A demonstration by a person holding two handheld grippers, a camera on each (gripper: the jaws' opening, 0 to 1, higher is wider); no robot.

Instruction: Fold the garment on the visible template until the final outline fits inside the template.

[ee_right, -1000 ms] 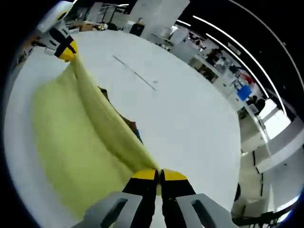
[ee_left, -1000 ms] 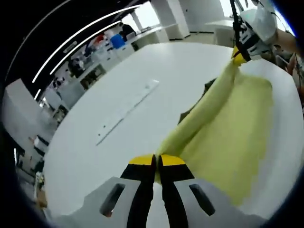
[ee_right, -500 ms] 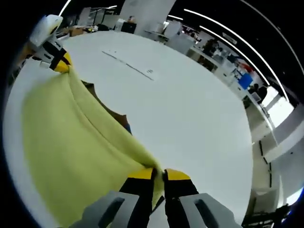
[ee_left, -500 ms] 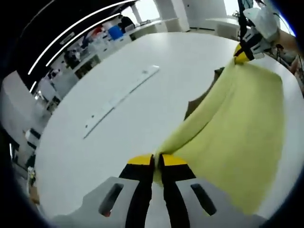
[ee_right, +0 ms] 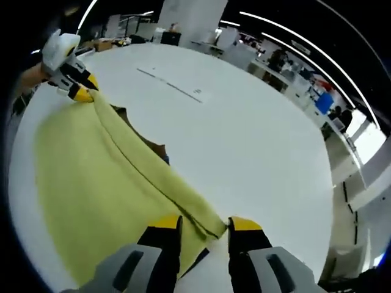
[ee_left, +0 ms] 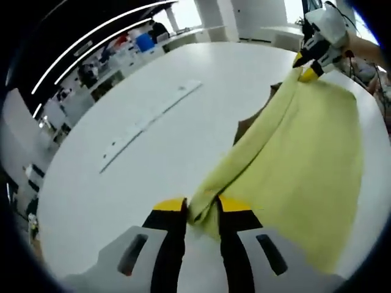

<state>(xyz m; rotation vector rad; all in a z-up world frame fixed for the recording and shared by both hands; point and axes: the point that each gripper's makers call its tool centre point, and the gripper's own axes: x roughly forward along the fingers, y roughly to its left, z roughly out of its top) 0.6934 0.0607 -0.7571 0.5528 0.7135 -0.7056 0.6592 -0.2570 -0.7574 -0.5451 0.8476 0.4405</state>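
The yellow garment (ee_left: 305, 159) lay between both open grippers, left (ee_left: 201, 213) and right (ee_right: 204, 227), its folded edge loose. The white table (ee_left: 146, 159) beyond had much room.

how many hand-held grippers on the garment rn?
2. Left hand-held gripper at one end of the folded edge of the yellow garment, right hand-held gripper at the other end; both open.

Left gripper (ee_left: 201, 210) jaws parted, yellow garment (ee_left: 305, 159) corner lying loose between them. Garment spread flat on white table (ee_left: 122, 183), folded edge running up to right gripper (ee_left: 307, 66) at far corner. Dark patch, possibly the template (ee_left: 247, 125), beside the fold.
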